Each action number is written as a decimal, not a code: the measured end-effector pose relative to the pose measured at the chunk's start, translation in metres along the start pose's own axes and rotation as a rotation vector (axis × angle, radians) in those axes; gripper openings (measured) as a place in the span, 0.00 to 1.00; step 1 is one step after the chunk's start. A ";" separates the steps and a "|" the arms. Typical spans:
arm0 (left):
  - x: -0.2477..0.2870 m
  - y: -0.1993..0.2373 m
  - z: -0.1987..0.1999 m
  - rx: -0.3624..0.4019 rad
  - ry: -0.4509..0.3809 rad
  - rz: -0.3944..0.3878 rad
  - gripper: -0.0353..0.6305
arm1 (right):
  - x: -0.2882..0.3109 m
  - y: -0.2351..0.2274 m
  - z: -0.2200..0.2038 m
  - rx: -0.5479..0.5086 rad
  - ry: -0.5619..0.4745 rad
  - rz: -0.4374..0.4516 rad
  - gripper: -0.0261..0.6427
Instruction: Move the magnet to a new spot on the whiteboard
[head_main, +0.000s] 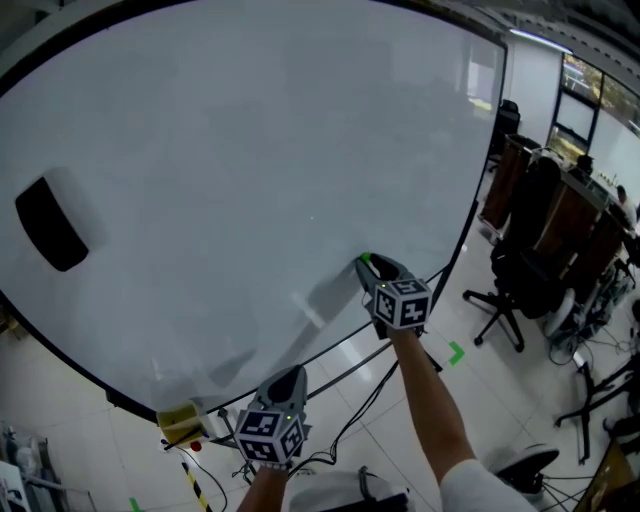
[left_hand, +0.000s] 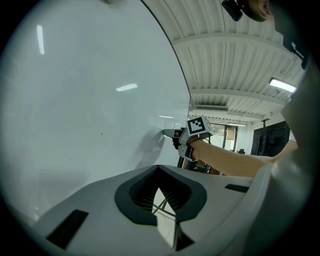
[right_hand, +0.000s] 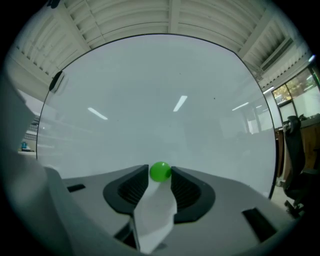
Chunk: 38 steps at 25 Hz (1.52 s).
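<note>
The whiteboard (head_main: 250, 180) is plain white inside a thin black frame, with a black eraser (head_main: 50, 224) at nine o'clock. The magnet (right_hand: 160, 171) is bright green. The right gripper (head_main: 368, 262) and left gripper (head_main: 289, 374) are grey with black pads. Their cubes carry black-and-white square markers.

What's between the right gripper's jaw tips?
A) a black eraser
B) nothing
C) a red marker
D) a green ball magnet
D: the right gripper view shows the green magnet sitting between the tips of the right gripper, up against the whiteboard.
</note>
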<state>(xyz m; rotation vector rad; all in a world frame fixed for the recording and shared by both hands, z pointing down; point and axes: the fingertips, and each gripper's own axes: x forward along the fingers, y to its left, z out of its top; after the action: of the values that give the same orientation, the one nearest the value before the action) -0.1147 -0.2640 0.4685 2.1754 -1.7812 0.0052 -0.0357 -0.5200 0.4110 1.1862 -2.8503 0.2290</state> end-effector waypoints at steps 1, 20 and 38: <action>0.000 -0.001 0.000 0.000 0.000 0.001 0.05 | 0.000 0.000 0.000 -0.003 0.003 0.007 0.27; 0.016 -0.023 -0.008 0.018 0.033 -0.106 0.05 | -0.144 0.021 -0.021 -0.086 -0.004 -0.075 0.24; 0.043 -0.108 -0.035 0.068 0.109 -0.338 0.05 | -0.336 0.013 -0.109 0.108 0.040 -0.389 0.24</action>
<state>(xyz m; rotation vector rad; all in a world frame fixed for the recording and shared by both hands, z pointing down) 0.0049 -0.2785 0.4837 2.4473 -1.3565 0.1041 0.1903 -0.2582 0.4834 1.6996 -2.5311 0.3835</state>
